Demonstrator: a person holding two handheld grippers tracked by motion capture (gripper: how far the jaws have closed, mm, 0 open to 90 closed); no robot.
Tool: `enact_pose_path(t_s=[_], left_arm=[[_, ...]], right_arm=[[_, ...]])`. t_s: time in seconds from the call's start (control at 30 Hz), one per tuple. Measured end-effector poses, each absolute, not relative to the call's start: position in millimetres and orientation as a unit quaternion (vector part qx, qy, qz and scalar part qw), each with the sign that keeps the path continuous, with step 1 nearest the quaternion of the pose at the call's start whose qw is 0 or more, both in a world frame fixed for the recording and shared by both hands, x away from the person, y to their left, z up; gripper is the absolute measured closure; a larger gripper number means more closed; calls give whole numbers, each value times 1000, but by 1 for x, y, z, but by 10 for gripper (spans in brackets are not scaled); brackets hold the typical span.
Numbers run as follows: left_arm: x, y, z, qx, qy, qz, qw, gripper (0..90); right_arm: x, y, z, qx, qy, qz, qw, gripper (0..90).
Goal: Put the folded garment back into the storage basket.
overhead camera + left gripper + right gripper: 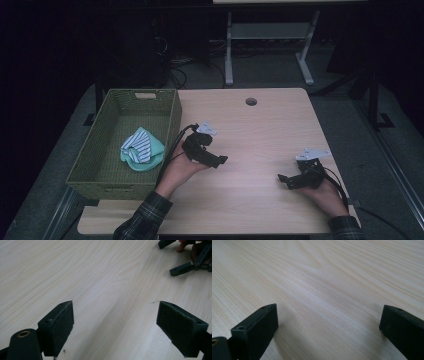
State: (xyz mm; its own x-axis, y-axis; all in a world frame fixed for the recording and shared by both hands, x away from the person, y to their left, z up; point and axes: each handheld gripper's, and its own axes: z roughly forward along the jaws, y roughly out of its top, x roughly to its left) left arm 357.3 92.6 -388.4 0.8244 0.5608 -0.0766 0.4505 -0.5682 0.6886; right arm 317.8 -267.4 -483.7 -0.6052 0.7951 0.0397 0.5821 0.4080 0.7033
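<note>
High view: the left gripper (pixel 216 161) hovers over the worktop (pixel 260 130) just right of the basket (pixel 172 117), which sits along the worktop's left edge. Its jaws are spread with nothing between them. The cloth (pixel 141 149), a bundle of green and striped fabric, lies inside the basket, near its right wall and close to the left gripper but apart from it. The right gripper (pixel 285 180) is near the worktop's front right corner, well apart from the cloth, jaws parted and empty.

Left gripper view: the left gripper (pixel 115 325) stands wide open over bare wood, with the right gripper (pixel 172 257) in the upper right corner.

Right gripper view: the right gripper (pixel 328 327) is open wide above bare wood grain.
</note>
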Motion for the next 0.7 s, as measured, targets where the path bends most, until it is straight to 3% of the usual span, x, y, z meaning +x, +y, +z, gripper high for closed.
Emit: enact_pose_path(t_s=[0.7], left_arm=[[353,82,-443,886,284,87,356,138]], right_arm=[[318,-267,-484,417,825,349,153,17]])
